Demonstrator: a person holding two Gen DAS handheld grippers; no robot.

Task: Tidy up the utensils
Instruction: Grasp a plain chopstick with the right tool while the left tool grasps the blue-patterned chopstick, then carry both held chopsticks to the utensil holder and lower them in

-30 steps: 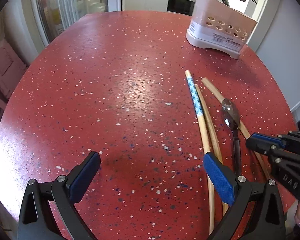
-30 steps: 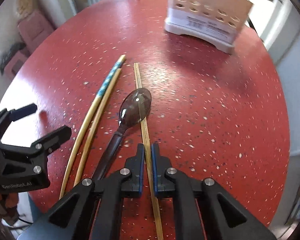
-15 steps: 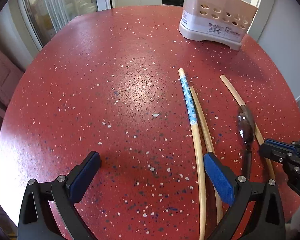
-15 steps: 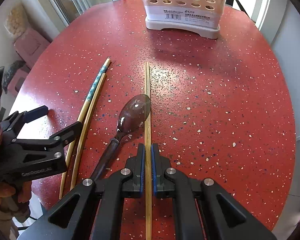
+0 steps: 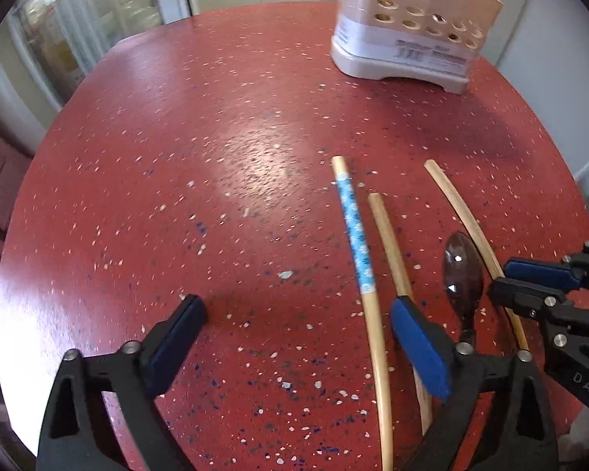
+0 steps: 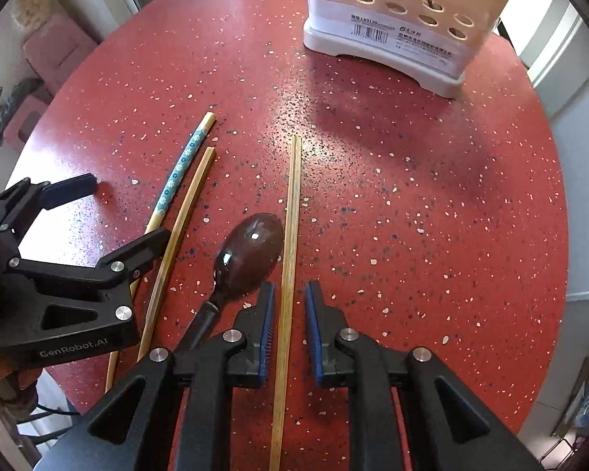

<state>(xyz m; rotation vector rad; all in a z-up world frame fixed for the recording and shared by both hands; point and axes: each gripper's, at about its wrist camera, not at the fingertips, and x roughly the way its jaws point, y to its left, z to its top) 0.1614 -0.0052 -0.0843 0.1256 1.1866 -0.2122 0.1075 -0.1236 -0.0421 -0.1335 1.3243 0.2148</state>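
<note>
Your right gripper (image 6: 288,324) is opening, its pads clear of the plain chopstick (image 6: 290,235) lying between them beside the spoon (image 6: 251,255). Your left gripper (image 5: 294,337) hangs wide open, empty. You're regrouping, I judge; next, re-grip and carry it to the holder (image 6: 392,27).

Three chopsticks (image 6: 290,235), one blue-patterned (image 6: 180,172), lie flat beside a dark spoon (image 6: 251,253); white holder (image 6: 392,19) stands beyond.

Daylight came in from the far windows, glaring pale on the red table (image 5: 255,149). The holder (image 6: 392,19) cast a soft shadow toward us. Edges bowed and darkened; the left view looked slightly blurred, perhaps from motion.
</note>
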